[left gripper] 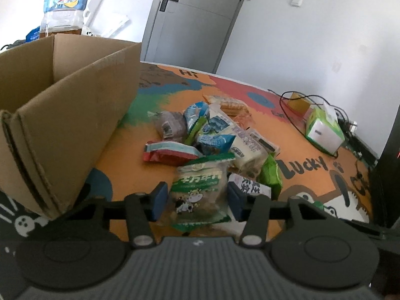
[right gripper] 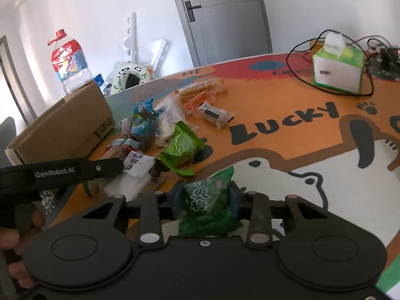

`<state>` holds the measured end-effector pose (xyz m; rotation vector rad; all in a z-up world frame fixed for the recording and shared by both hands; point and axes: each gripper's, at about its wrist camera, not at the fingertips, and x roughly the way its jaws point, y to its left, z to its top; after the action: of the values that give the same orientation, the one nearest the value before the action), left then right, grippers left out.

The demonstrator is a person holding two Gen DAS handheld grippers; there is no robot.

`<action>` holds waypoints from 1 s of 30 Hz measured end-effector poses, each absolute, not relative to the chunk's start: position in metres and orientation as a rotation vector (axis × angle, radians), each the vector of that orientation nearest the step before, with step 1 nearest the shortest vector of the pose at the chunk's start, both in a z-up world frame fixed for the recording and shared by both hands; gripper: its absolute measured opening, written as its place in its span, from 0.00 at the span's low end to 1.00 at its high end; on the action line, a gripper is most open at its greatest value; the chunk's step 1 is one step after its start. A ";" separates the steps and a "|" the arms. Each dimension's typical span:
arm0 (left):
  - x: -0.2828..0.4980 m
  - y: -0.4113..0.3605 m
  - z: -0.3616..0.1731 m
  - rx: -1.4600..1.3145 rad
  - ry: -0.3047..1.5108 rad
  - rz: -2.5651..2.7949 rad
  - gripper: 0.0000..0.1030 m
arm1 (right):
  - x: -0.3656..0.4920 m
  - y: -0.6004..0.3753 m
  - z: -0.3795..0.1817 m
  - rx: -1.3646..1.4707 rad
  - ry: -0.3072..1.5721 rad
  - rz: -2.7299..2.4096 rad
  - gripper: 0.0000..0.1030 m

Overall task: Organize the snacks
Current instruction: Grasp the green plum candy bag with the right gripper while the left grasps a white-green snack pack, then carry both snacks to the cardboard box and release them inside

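Note:
A green-and-white packet with a cow on it (left gripper: pixel 197 182) lies at the near edge of the snack pile (left gripper: pixel 215 135), and my left gripper (left gripper: pixel 197 200) has its blue pads against both of its sides. My right gripper (right gripper: pixel 206 197) is shut on a dark green plum packet (right gripper: pixel 207 207), pinched just above the mat. An open cardboard box (left gripper: pixel 62 115) stands left of the pile. The right wrist view shows the box (right gripper: pixel 65 122), the pile (right gripper: pixel 162 130) and the left gripper's finger (right gripper: pixel 105 168) reaching in from the left.
A green tissue box (right gripper: pixel 337 70) ringed by black cables (right gripper: pixel 300 75) stands at the table's far right. A large bottle (right gripper: pixel 68 60) rises behind the cardboard box. A hand (right gripper: pixel 15 237) holds the left tool. A dark upright object (left gripper: pixel 390 162) stands at the right edge.

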<state>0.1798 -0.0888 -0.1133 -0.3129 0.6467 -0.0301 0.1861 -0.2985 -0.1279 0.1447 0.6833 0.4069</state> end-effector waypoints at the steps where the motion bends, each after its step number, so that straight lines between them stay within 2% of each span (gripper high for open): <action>1: 0.180 -0.089 -0.114 -0.312 0.642 -0.029 0.46 | 0.187 -0.299 -0.128 0.153 0.686 0.414 0.33; 2: 0.179 -0.090 -0.114 -0.311 0.638 -0.028 0.44 | 0.187 -0.299 -0.128 0.157 0.686 0.418 0.32; 9: 0.172 -0.090 -0.103 -0.314 0.631 -0.038 0.43 | 0.182 -0.292 -0.118 0.147 0.662 0.431 0.31; 30: 0.117 -0.064 -0.020 -0.261 0.460 0.012 0.43 | 0.171 -0.243 -0.056 0.154 0.528 0.559 0.31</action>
<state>0.1168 -0.0642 -0.0197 -0.2613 0.4596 0.0123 0.1712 -0.2434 -0.0562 0.1540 0.5284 0.5589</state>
